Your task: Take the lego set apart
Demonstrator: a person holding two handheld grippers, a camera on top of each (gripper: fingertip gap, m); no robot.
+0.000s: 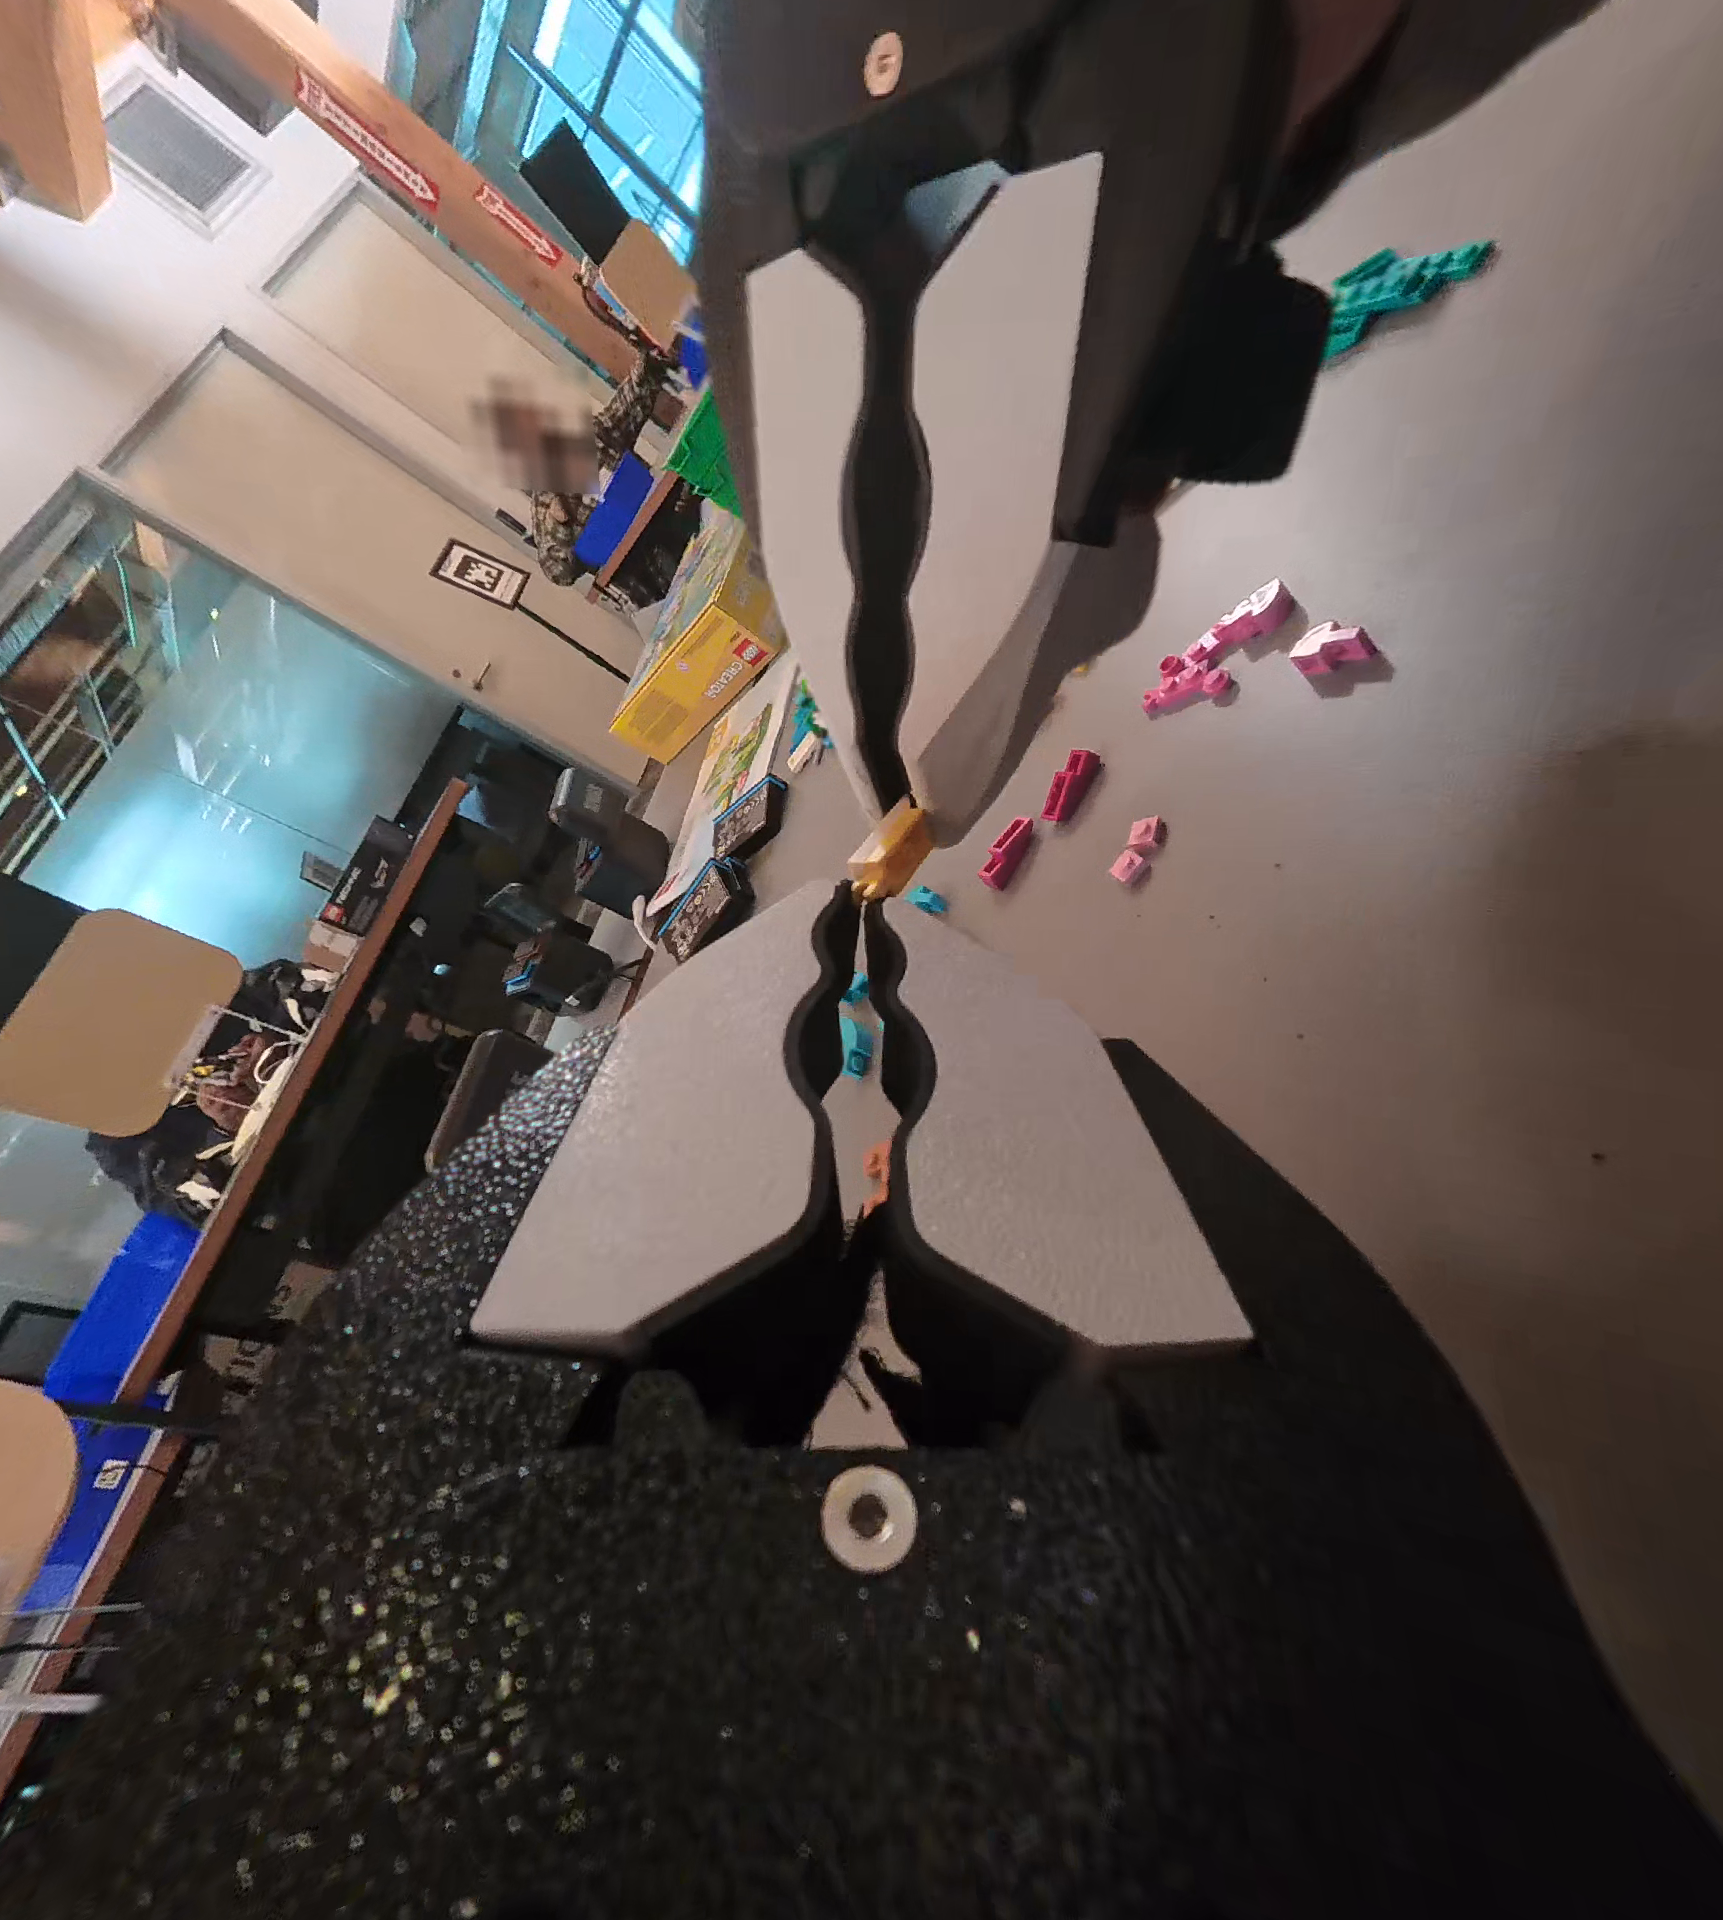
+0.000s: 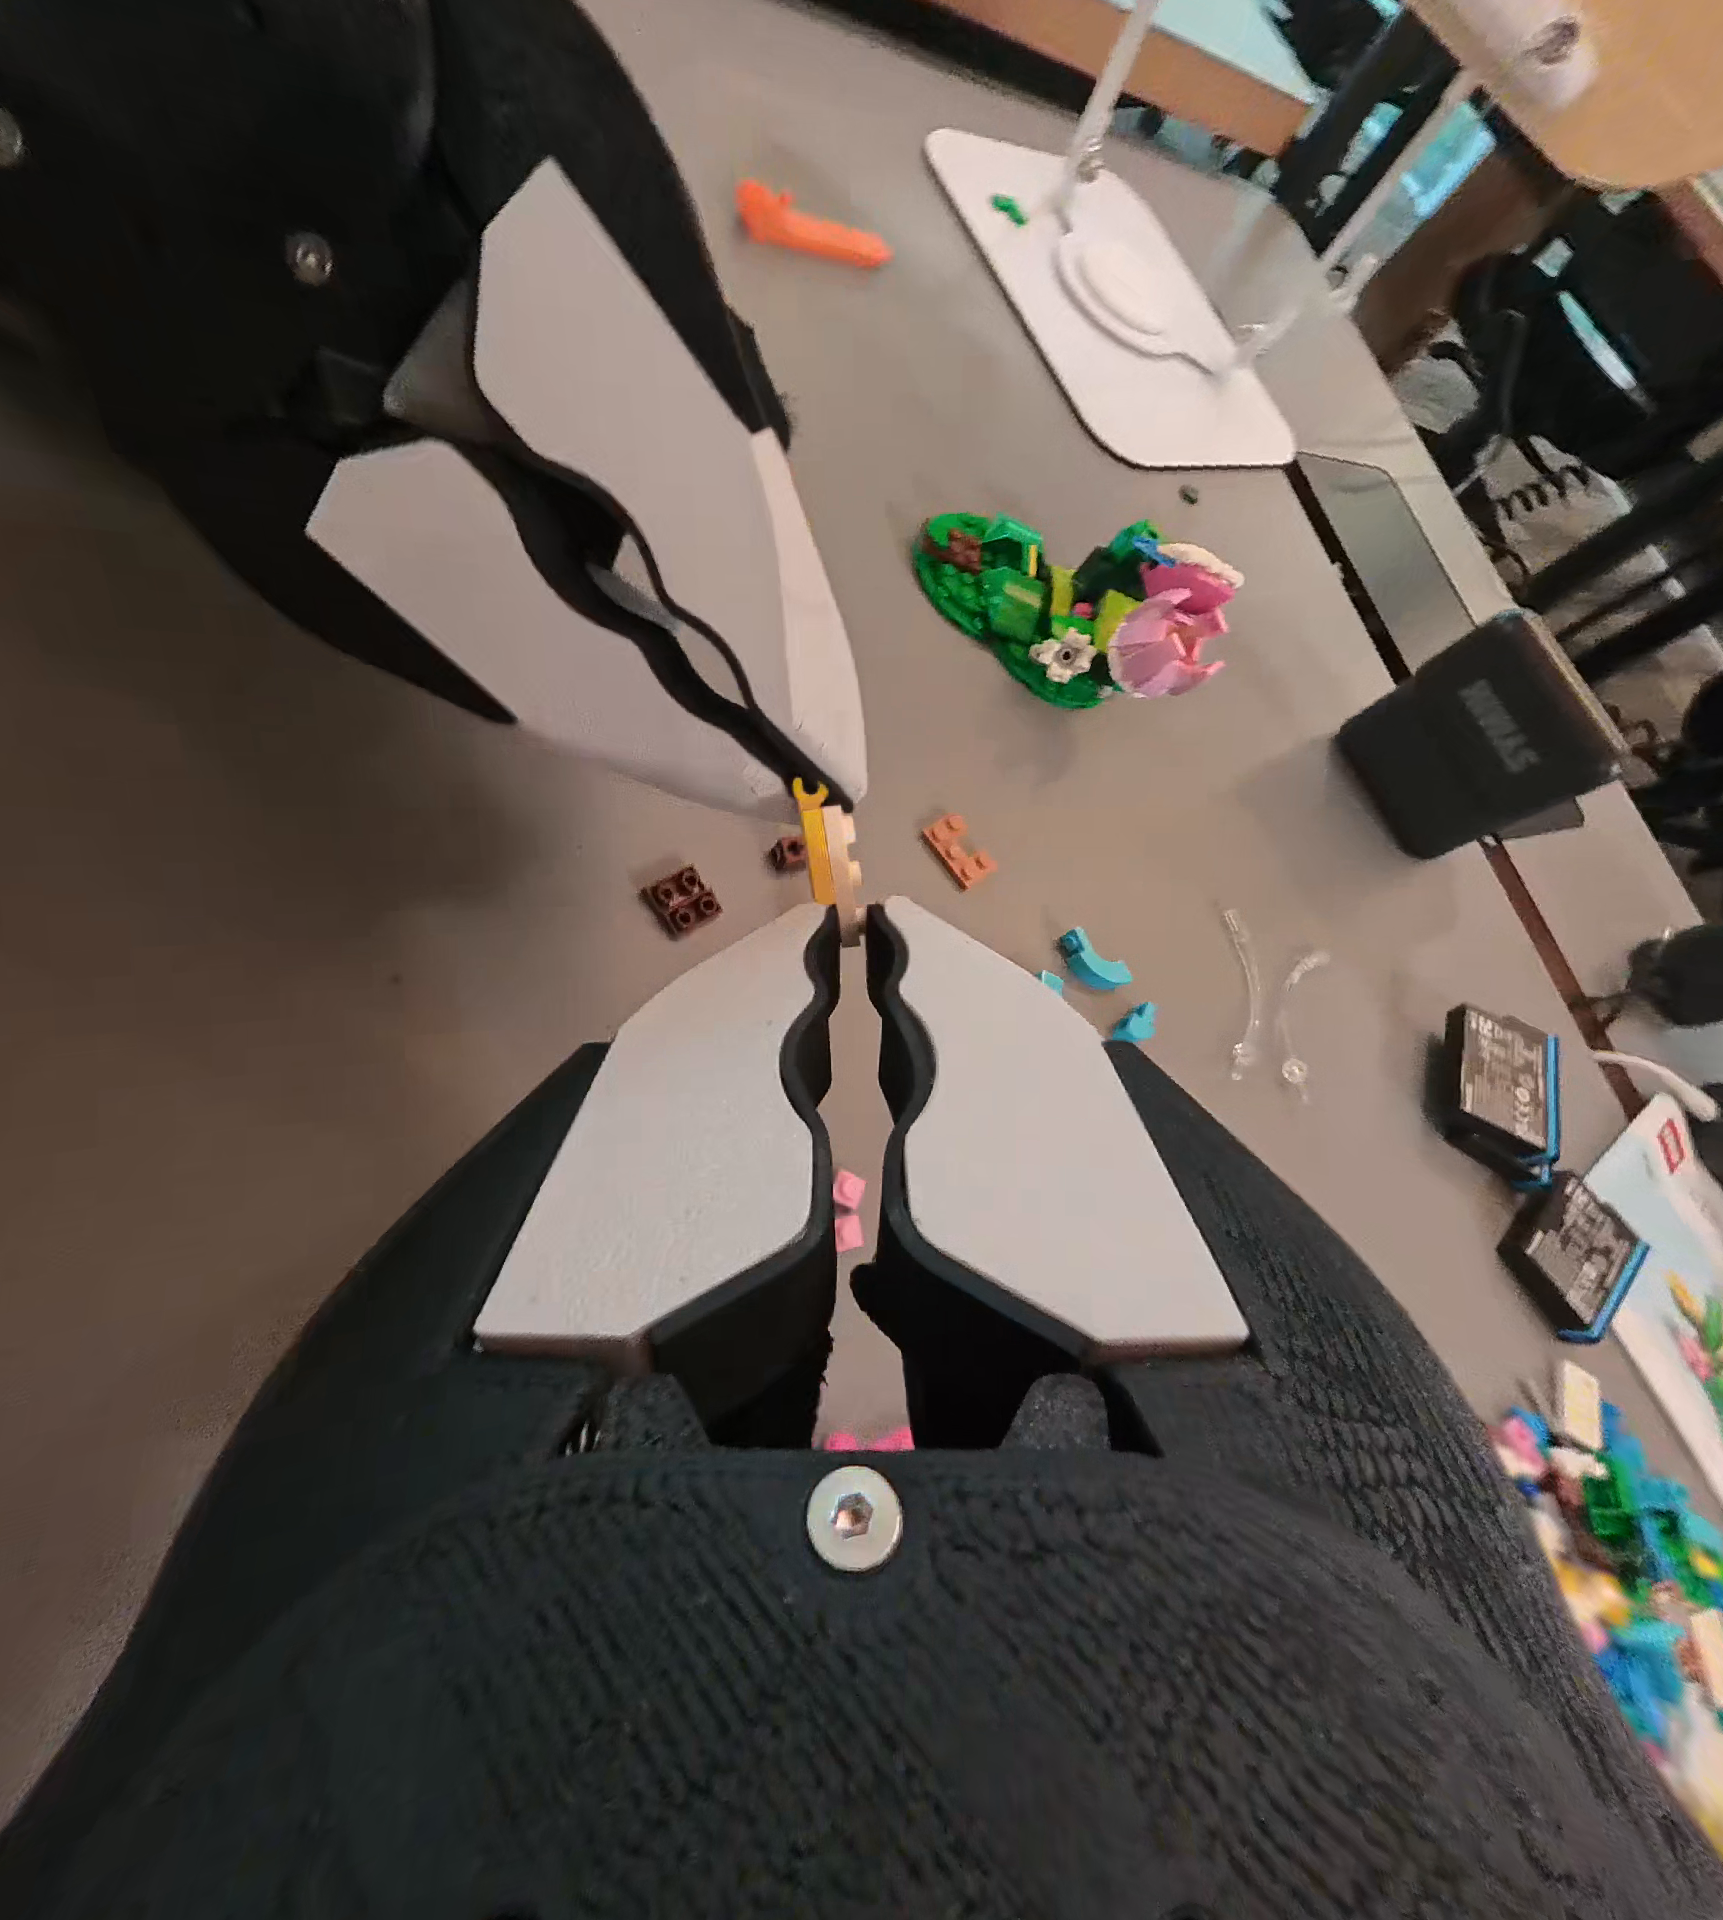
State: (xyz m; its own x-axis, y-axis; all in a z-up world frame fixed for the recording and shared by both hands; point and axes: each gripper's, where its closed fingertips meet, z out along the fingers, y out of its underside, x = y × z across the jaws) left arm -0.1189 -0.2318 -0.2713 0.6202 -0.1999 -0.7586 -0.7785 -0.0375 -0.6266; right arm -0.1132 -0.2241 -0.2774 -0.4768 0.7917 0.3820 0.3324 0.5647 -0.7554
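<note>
Table: grey, loose bricks scattered about.
Flower model: at 2 o'clock, well apart.
Right gripper: narrow, nipping the piece's tan end.
Left gripper: narrow, pinching the opposite yellow end.
Small yellow-tan piece: bridges both tips, long axis toward 12 o'clock.

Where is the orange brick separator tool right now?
In the right wrist view, the orange separator lies on the grey table at upper centre, left of the white lamp base, beyond the flower build.

Yellow-and-cream, perhaps tan, brick, grey table, magenta pieces
</note>
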